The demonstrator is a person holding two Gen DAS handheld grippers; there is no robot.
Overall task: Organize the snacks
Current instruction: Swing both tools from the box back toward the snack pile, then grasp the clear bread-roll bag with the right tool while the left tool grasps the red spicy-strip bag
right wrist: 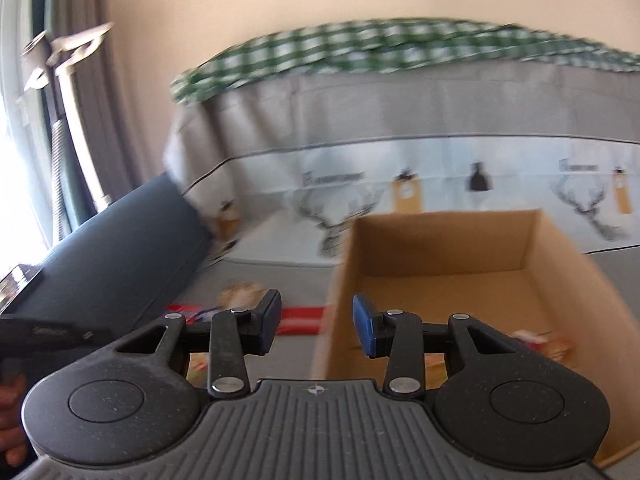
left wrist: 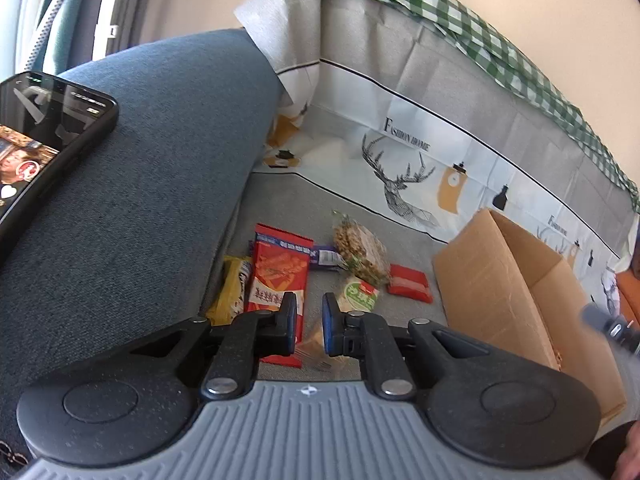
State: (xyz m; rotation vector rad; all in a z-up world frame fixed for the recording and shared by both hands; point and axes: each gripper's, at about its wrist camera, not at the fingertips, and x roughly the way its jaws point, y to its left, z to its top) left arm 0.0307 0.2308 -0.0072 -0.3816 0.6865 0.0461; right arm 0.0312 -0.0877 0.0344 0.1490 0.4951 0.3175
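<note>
Nearest us, our left gripper [left wrist: 310, 322] hangs low over the snack pile, jaws parted a little with nothing between them; the blue pads frame the lower edge of a long red packet [left wrist: 278, 280], glossy printed film lying flat, so we judge it the next pick. Our right gripper [right wrist: 316, 326] is spread wider, also empty, straddling the near wall of the cardboard box [right wrist: 440, 240], likely poised over the drop spot; this view is motion-blurred. At least one bright wrapper [right wrist: 544, 342] lies on the box floor by the right pad, too smeared to identify. The snacks sit loose on the grey seat cover: a yellow crinkled packet [left wrist: 230, 292] against the sofa arm, a round green-lidded piece [left wrist: 360, 294], a clear bag of nut clusters [left wrist: 362, 252], lumpy and soft, a purple wrapper [left wrist: 324, 257] tucked partly under it, and a small red pillow pack [left wrist: 410, 282] just beside the box, whose matte, stiff walls stand open-topped. Farther left, a phone [left wrist: 44, 140] rests on the woven blue armrest [left wrist: 160, 152]; behind, a deer-print cover [left wrist: 400, 176] under green gingham cloth [left wrist: 460, 28].
</note>
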